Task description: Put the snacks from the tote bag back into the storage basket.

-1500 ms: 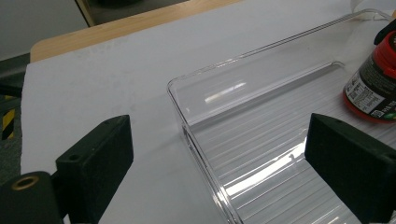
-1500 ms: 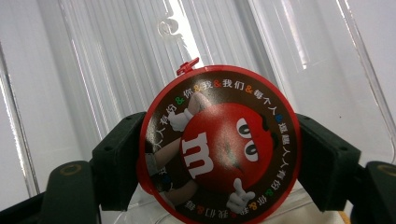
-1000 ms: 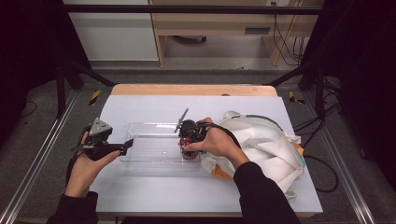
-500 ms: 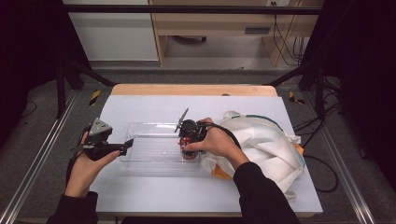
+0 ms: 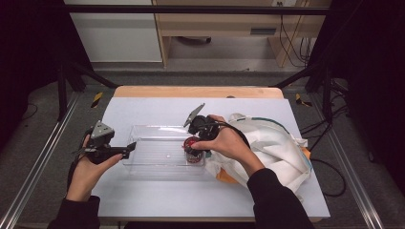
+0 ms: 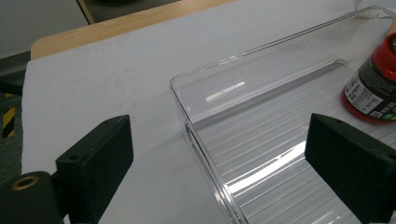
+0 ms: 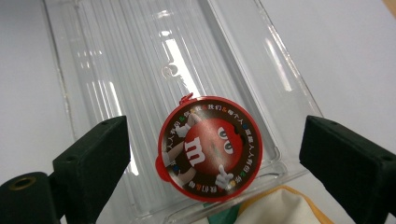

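Note:
A clear plastic tray [image 5: 157,153] [image 6: 261,135] [image 7: 140,70] lies on the white table. At its right end stands a small red-lidded candy container [image 5: 192,149] [image 6: 373,84] [image 7: 210,147], upright. Straight above it, my right gripper [image 5: 195,138] [image 7: 210,144] points down. Its jaws have just been opening and now stand wide on either side of the lid, touching nothing. My left gripper [image 5: 129,149] [image 6: 224,140] is open and astride the tray's left end wall without touching it.
A crumpled white cloth bag [image 5: 274,143] [image 7: 275,205] with orange and teal trim lies against the tray's right end, under my right forearm. A wooden strip [image 5: 191,91] runs along the table's far edge. Metal rails [image 5: 33,167] flank the table.
My right gripper has let go of the candy container and lifted slightly above it. The container stays upright in the tray. The left gripper has not moved.

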Action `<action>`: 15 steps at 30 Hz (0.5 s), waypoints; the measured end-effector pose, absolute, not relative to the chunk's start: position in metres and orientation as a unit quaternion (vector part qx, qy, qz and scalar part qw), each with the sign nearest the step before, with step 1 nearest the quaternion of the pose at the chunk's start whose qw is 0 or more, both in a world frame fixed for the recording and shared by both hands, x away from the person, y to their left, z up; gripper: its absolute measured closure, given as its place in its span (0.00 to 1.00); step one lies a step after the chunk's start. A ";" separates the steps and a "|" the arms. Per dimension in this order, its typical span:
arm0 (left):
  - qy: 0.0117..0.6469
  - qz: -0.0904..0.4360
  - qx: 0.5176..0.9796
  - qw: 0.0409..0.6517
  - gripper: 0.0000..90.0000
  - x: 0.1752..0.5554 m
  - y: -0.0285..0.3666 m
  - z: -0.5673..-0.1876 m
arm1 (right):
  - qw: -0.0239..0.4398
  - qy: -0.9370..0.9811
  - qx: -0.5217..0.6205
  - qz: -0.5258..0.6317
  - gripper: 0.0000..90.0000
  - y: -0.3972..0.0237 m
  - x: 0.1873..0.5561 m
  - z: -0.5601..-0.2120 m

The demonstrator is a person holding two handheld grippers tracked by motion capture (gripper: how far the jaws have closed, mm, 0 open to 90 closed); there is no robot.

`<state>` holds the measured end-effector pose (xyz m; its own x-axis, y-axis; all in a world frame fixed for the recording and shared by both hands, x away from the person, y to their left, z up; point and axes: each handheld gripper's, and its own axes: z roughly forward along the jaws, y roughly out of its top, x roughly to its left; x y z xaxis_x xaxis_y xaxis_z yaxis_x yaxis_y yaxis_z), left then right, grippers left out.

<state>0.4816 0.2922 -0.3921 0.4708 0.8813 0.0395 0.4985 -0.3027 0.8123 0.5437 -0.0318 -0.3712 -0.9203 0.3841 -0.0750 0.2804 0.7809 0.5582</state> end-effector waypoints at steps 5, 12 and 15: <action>0.452 0.253 0.764 0.384 0.09 0.482 0.294 -0.393 | 0.102 0.931 0.187 0.297 0.09 -0.042 0.537 -0.360; 0.456 0.258 0.760 0.385 0.09 0.482 0.298 -0.393 | 0.134 0.909 0.215 0.333 0.09 -0.063 0.521 -0.344; 0.457 0.259 0.758 0.387 0.09 0.482 0.298 -0.393 | 0.149 0.900 0.228 0.339 0.09 -0.070 0.515 -0.338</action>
